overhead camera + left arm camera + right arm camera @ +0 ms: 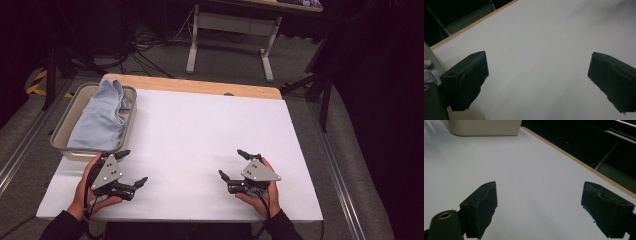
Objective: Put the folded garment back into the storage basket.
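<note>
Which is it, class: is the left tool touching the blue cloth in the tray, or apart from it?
Apart. In the high view the left tool sits open over the white table, while the blue cloth lies inside the tray, beyond its near rim.

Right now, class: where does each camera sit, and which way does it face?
High view: above the person's side, facing forward and down on the table, bin and cloth; both hands show.
Left gripper view: on the left gripper, facing across the table; open jaws show.
Right gripper view: on the right gripper, facing the bin; open jaws show.
All share the table.
</note>
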Demonstrator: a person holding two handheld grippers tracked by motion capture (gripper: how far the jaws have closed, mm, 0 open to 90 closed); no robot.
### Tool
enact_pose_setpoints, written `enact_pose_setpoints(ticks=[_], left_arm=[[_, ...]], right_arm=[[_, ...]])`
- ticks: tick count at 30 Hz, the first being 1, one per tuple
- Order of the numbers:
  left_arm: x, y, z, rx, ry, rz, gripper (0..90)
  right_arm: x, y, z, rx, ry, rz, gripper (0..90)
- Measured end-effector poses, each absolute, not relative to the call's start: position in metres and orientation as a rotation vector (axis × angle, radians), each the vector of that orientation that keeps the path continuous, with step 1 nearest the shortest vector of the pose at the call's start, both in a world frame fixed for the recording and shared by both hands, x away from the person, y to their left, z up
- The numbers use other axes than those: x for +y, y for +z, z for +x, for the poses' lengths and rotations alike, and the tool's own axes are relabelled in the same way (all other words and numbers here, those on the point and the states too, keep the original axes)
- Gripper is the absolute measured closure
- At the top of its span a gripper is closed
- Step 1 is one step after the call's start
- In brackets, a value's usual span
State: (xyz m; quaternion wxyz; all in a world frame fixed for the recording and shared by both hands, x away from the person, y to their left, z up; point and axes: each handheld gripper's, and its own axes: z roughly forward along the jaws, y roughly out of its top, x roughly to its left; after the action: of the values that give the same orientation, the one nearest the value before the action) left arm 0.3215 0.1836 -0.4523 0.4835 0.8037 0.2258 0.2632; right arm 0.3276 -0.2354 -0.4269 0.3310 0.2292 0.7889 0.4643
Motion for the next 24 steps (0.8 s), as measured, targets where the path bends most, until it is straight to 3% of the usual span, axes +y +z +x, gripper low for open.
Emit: enact_pose_setpoints(ticks=[24], left_arm=[[0.1831, -0.4501, 0.3211, 0.549, 0.641, 1.957, 2.8]], right_arm=[[-0.2348, -0.4269, 0.3248, 2.027, 1.218, 0.602, 12.7]])
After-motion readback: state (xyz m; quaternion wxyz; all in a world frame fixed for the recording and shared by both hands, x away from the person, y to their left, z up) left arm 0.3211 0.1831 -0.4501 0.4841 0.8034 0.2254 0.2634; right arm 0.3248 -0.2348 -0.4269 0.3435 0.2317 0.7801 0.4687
